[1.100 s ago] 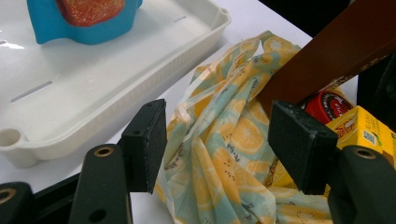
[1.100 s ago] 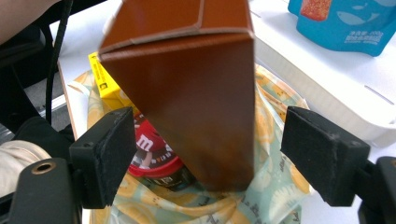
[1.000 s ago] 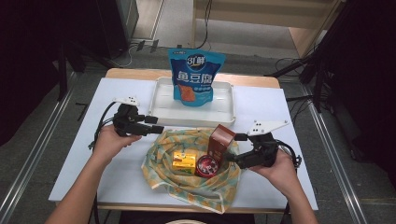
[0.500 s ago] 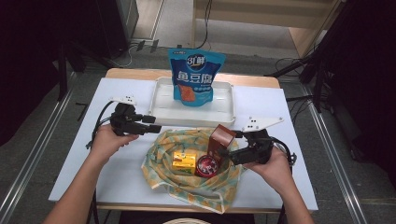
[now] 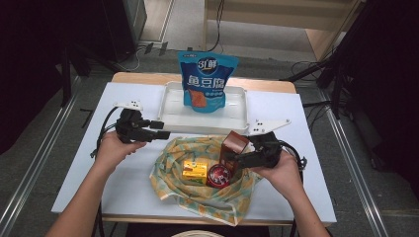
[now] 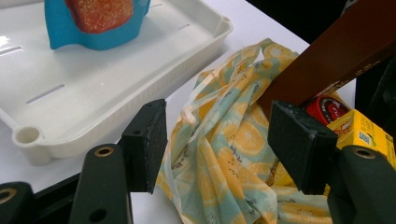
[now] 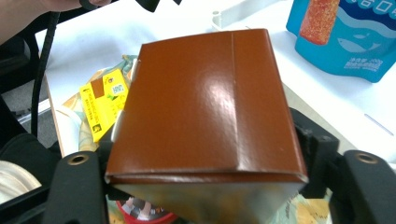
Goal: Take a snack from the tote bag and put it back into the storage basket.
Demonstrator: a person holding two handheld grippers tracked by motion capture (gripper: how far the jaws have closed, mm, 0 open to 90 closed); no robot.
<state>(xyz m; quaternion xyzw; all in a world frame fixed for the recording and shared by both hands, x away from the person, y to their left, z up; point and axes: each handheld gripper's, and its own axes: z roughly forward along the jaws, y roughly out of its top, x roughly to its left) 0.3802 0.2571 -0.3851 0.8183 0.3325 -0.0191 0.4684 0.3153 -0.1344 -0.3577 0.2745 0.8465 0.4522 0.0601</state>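
One glossy brown carton (image 7: 205, 107) (creased, boxy) clamped by right gripper (image 5: 236, 159) fingers.

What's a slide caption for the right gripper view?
Right gripper clamps a brown carton above the patterned cloth bag, beside a yellow box.

Tabletop (image 5: 306, 148): white, centre of frame, with a wood edge (image 5: 143, 77) along its far side. Floor (image 5: 49, 163): grey, with metal rails (image 5: 29, 182) running diagonally at lower left and lower right. Cabinet (image 5: 126, 24): dark, upper left. Wooden furniture (image 5: 281, 12): light, upper right. Cables (image 5: 148, 49): black, on the floor behind the tabletop. Light: even, from overhead; frame edges dark.
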